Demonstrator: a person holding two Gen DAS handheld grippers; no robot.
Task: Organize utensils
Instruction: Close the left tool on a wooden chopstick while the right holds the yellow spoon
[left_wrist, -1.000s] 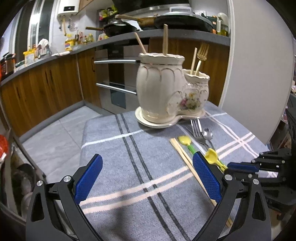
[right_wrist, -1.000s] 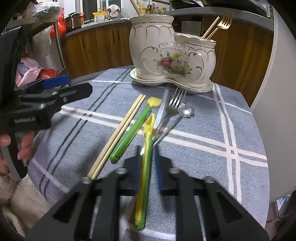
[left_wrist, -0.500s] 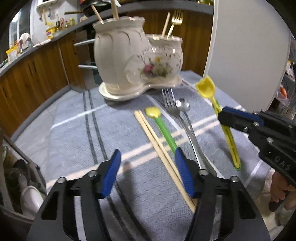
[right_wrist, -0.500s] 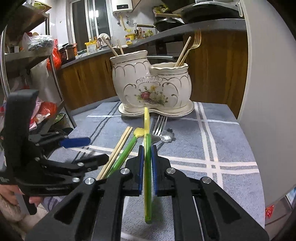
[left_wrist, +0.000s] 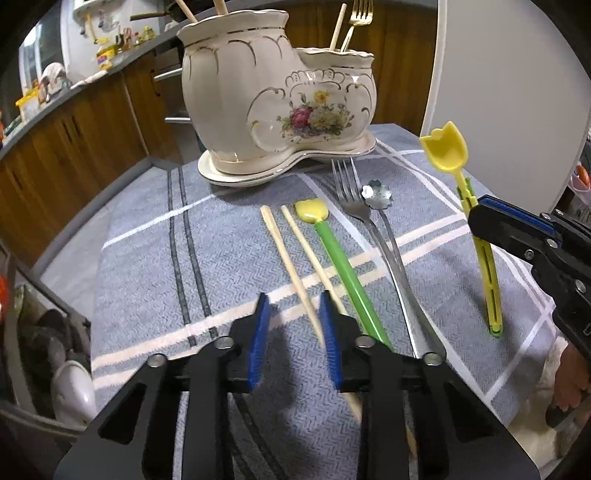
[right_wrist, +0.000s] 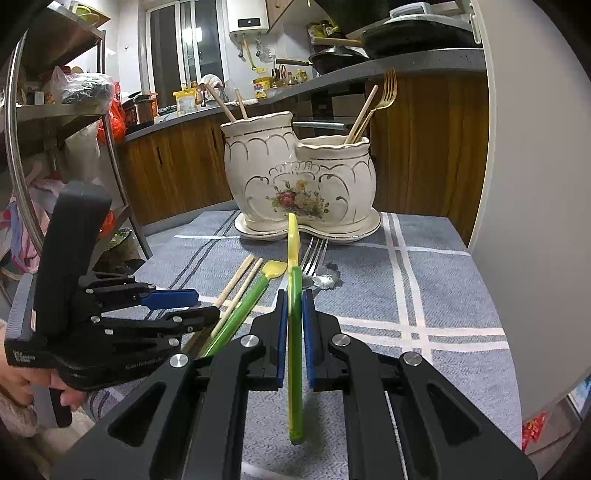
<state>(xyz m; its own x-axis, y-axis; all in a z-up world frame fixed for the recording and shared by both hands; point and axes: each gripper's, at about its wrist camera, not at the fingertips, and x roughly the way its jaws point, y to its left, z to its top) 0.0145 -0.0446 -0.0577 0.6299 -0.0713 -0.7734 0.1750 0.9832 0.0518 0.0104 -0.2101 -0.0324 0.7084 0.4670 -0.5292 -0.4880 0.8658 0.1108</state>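
Left wrist view: left gripper (left_wrist: 293, 332) tilted steeply down over the chopsticks (left_wrist: 286, 251) lying on the cloth (left_wrist: 147, 258). Narrowed just now by closing, not yet pinching. One stick between the pads, the other passing behind the right finger. Probable risk: catching only one stick, or pushing the pair apart.

Right wrist view: right gripper (right_wrist: 294, 306) angled gently down, clamped tight on the yellow-green spoon (right_wrist: 293, 240), held nearly upright, facing the ceramic holder (right_wrist: 295, 166). Could pivot in so thin a grip and miss the holder's mouth.
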